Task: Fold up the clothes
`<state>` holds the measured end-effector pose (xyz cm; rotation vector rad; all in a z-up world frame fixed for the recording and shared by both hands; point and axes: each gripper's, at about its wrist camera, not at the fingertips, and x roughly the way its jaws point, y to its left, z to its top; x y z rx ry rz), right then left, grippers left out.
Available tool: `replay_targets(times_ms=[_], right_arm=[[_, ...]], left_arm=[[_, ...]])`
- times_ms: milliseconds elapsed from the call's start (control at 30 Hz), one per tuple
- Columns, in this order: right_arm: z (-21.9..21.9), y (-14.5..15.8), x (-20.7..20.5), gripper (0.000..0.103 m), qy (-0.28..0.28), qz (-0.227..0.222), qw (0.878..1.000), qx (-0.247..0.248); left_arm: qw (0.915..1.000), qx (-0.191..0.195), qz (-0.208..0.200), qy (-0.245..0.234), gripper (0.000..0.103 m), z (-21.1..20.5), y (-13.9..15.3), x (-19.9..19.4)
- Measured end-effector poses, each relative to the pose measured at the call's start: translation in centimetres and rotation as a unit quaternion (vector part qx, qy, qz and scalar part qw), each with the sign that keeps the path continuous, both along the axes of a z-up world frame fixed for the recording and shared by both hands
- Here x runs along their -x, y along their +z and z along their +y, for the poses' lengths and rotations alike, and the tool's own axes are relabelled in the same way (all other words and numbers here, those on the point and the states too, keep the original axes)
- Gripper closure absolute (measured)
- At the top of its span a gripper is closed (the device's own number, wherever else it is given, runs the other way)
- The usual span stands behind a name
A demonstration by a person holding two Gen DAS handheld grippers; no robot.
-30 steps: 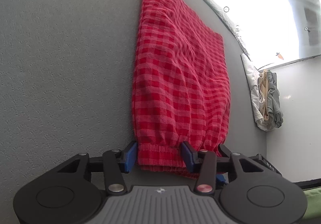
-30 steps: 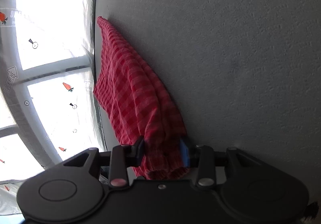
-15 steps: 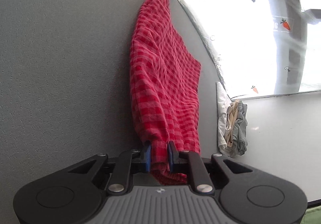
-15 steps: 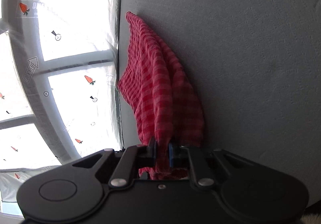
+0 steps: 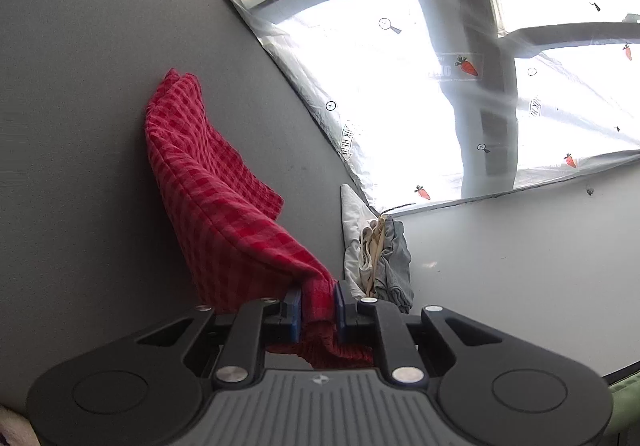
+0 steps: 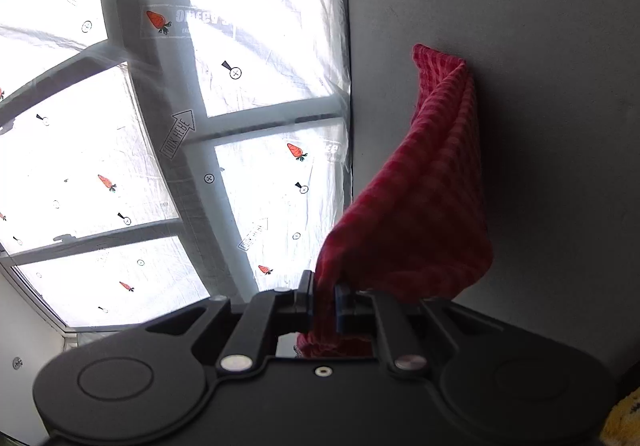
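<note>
Blown-out window point(image 5: 400, 94) backlight, shadowed foreground, fisheye-warped edges

Each wrist camera sits just behind its tongs, left point(image 5: 317, 306) and right point(image 6: 323, 302), looking forward along them, close on the red cloth point(image 5: 216, 198), with grey worktop point(image 5: 80, 126) and the film-covered window point(image 5: 400, 86) shared by both views.

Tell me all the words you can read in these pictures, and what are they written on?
"LOOK HERE": inside arrow outlines printed on the clear plastic sheet over the window, in both views.
Larger lettering beside a carrot picture on the sheet: mirrored and blurred, unreadable.
No writing shows on the red checked cloth, left gripper or right gripper.
</note>
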<state>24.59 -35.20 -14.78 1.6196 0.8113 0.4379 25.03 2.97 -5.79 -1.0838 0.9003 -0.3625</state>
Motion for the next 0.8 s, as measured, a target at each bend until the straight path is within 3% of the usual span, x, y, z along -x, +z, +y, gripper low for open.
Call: replay_targets(times_ms=[100, 167, 433, 800], right_arm=[[0.7, -2.6, -0.8, 0.094, -0.002, 0.055, 0.998, -0.023], [0.7, -3.2, -1.0, 0.094, -0.002, 0.068, 0.997, -0.024], [1.4, -3.4, -4.5, 0.094, 0.003, 0.071, 0.997, -0.019], [1.3, -4.9, -9.6, 0.094, -0.002, 0.093, 0.995, -0.02]], left_arm=[[0.9985, 0.022, 0.044, 0.024, 0.086, 0.6, -2.4, -0.1], [0.9978, 0.027, 0.052, 0.03, 0.086, 0.7, -2.8, -0.3], [0.9966, 0.028, 0.065, 0.042, 0.085, 0.9, -3.8, -2.6], [0.9955, 0.025, 0.081, 0.044, 0.085, 1.2, -5.3, -9.6]])
